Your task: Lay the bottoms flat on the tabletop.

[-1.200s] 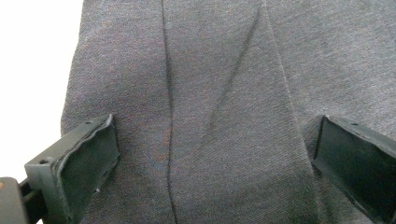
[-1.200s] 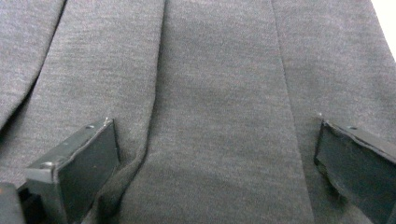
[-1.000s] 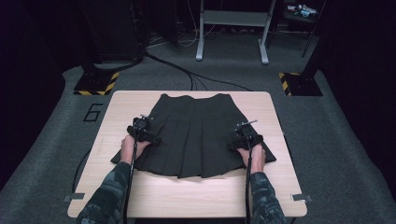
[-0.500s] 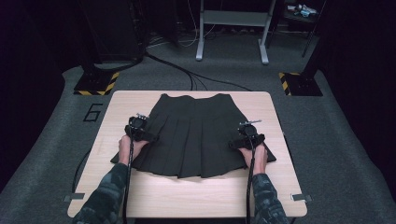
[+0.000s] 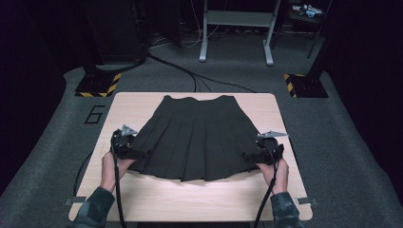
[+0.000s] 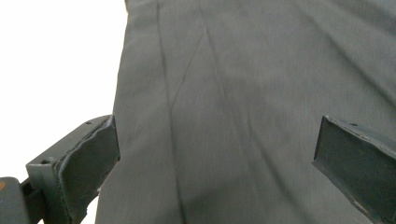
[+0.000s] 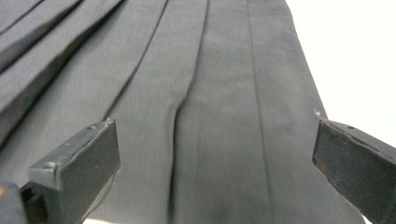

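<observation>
Fingers of the left gripper and right gripper, spread wide, have been brought inward onto the pleated skirt's side edges, so a fold is judged imminent.

The high view is dim and soft with black surroundings, while both gripper views overexpose the table to white.

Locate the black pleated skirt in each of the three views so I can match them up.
High view: the skirt lies flat mid-table, waistband far, hem near, between the left gripper and right gripper.
Left gripper view: its cloth spans centre and right, between the open jaws.
Right gripper view: its pleats span left and centre, between the open jaws.
Shared landmark: the skirt's side edge against the pale table.
</observation>
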Motion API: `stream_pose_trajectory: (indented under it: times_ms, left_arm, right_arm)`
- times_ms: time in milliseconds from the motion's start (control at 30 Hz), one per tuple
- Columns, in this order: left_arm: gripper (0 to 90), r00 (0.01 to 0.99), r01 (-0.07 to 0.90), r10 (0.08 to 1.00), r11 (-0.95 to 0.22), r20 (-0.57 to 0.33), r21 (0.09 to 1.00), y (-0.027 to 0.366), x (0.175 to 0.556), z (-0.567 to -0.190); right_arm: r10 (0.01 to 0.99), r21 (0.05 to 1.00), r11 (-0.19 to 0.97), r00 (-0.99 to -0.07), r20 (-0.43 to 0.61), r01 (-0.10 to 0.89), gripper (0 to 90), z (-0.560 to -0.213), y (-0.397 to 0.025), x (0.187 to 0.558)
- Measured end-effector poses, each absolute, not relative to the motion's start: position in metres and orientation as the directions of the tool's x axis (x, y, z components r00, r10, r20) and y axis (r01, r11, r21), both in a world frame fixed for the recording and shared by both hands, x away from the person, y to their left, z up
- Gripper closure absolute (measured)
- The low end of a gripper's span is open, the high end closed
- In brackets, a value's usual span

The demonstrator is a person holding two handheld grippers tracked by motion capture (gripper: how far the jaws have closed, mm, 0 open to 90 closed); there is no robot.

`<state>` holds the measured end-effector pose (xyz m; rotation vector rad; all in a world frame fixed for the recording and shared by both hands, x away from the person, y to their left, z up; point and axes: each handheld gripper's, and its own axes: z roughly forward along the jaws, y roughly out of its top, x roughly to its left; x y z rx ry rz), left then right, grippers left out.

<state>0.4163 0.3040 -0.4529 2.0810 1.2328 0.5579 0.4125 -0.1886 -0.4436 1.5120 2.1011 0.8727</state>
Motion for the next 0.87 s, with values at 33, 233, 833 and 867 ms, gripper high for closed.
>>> stream_pose_trajectory:
  times_ms: [33, 233, 833, 867]
  left_arm:
    - [0.0, 0.463, 0.611, 0.886, -0.344, 0.031, 0.713, 0.309, 0.408, -0.455]
    - [0.0, 0.407, 0.639, 0.912, -0.318, 0.043, 0.701, 0.336, 0.362, -0.475]
    - [0.0, 0.297, 0.656, 0.955, -0.199, -0.007, 0.728, 0.373, 0.334, -0.534]
    - [0.0, 0.297, 0.656, 0.955, -0.199, -0.007, 0.728, 0.374, 0.334, -0.534]
  right_arm:
    - [0.943, 0.695, 0.219, -0.332, 0.030, 0.685, 0.1, -0.444, -0.192, 0.405]
    - [0.953, 0.692, 0.215, -0.302, 0.004, 0.689, 0.4, -0.465, -0.222, 0.357]
    - [0.969, 0.728, 0.166, -0.245, 0.003, 0.665, 0.0, -0.532, -0.268, 0.324]
    - [0.968, 0.732, 0.168, -0.249, 0.002, 0.660, 0.0, -0.533, -0.269, 0.323]
